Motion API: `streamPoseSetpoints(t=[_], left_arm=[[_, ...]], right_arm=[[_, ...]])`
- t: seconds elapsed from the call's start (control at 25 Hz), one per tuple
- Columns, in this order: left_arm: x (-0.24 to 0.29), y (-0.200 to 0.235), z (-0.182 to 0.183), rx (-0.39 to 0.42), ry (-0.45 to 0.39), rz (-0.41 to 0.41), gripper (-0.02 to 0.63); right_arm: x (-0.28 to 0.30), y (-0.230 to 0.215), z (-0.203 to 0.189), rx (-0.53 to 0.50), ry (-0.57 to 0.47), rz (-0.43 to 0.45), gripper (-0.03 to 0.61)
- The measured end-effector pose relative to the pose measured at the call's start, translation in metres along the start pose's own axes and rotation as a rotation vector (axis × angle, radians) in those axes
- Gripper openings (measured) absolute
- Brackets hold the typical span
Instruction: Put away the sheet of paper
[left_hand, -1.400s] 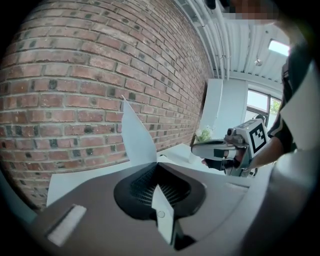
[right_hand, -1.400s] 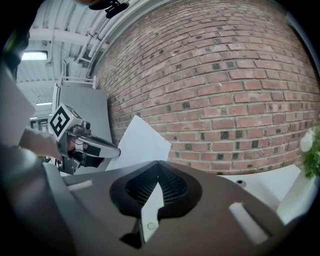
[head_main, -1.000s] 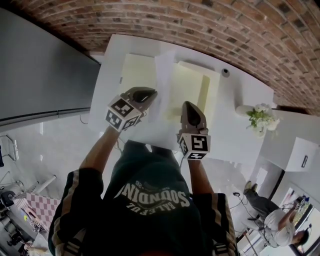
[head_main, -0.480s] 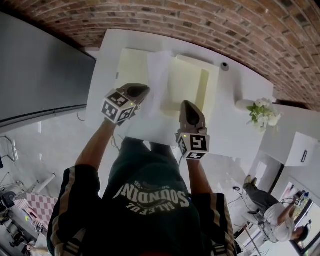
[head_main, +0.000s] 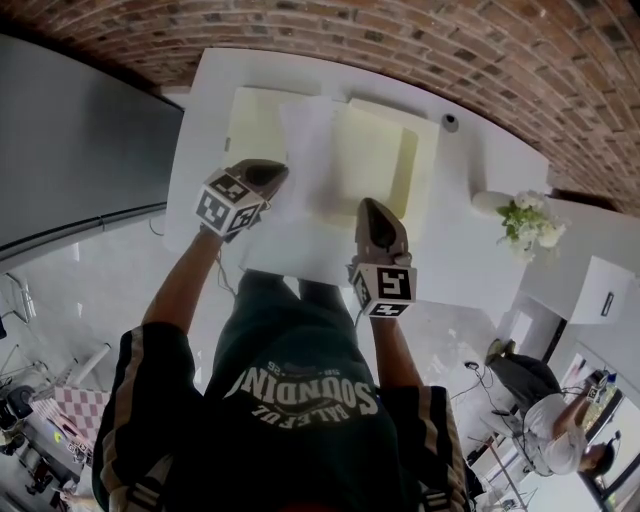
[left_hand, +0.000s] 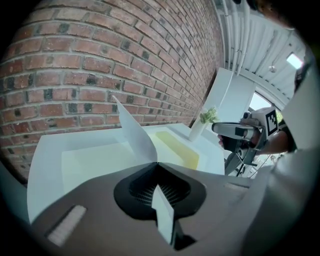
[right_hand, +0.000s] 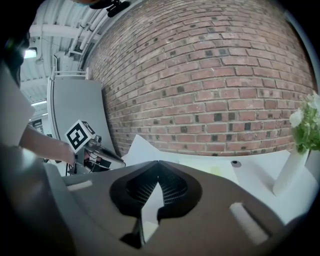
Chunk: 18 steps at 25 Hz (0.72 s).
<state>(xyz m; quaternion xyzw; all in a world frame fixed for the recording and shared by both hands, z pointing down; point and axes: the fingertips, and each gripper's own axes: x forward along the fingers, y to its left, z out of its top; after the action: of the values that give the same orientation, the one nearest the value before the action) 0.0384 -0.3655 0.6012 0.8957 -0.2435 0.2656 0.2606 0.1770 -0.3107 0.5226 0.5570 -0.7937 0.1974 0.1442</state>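
Note:
A white sheet of paper (head_main: 305, 190) hangs between my two grippers above an open pale yellow folder (head_main: 375, 165) on the white table (head_main: 470, 270). My left gripper (head_main: 270, 175) is shut on the sheet's left edge. In the left gripper view the sheet of paper (left_hand: 132, 132) rises from the closed left gripper (left_hand: 156, 163) as a bent flap. My right gripper (head_main: 370, 207) is shut on the near right part of the sheet. In the right gripper view the paper (right_hand: 142, 150) runs between the closed jaws of the right gripper (right_hand: 158, 161). The sheet hides the folder's middle.
A white vase with flowers (head_main: 520, 215) stands at the table's right end, and a small round object (head_main: 450, 122) lies near the brick wall. A grey panel (head_main: 80, 150) stands left of the table. White cabinets (head_main: 590, 300) are at the right.
Both grippers have come down towards the table with the sheet, the left one more than the right. The sheet now hangs lower over the folder. Both grips are unchanged.

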Motion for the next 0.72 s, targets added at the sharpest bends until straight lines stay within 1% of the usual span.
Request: streamPoseSetpoints(t=[0.16,0.4,0.72], left_arm=[[0.006,0.009,-0.009,-0.009,0.027,-0.006,0.011],[0.016,0.025,-0.016,-0.002,0.069,-0.020,0.011],[0.037,0.035,-0.014,-0.052,0.069,-0.037,0.011]], right_arm=[[0.002,-0.001,-0.005,0.005,0.013,-0.005,-0.002],[0.004,-0.002,-0.013,0.018,0.033,-0.016,-0.002],[0.006,-0.009,-0.017,0.034,0.044,-0.031,-0.002]])
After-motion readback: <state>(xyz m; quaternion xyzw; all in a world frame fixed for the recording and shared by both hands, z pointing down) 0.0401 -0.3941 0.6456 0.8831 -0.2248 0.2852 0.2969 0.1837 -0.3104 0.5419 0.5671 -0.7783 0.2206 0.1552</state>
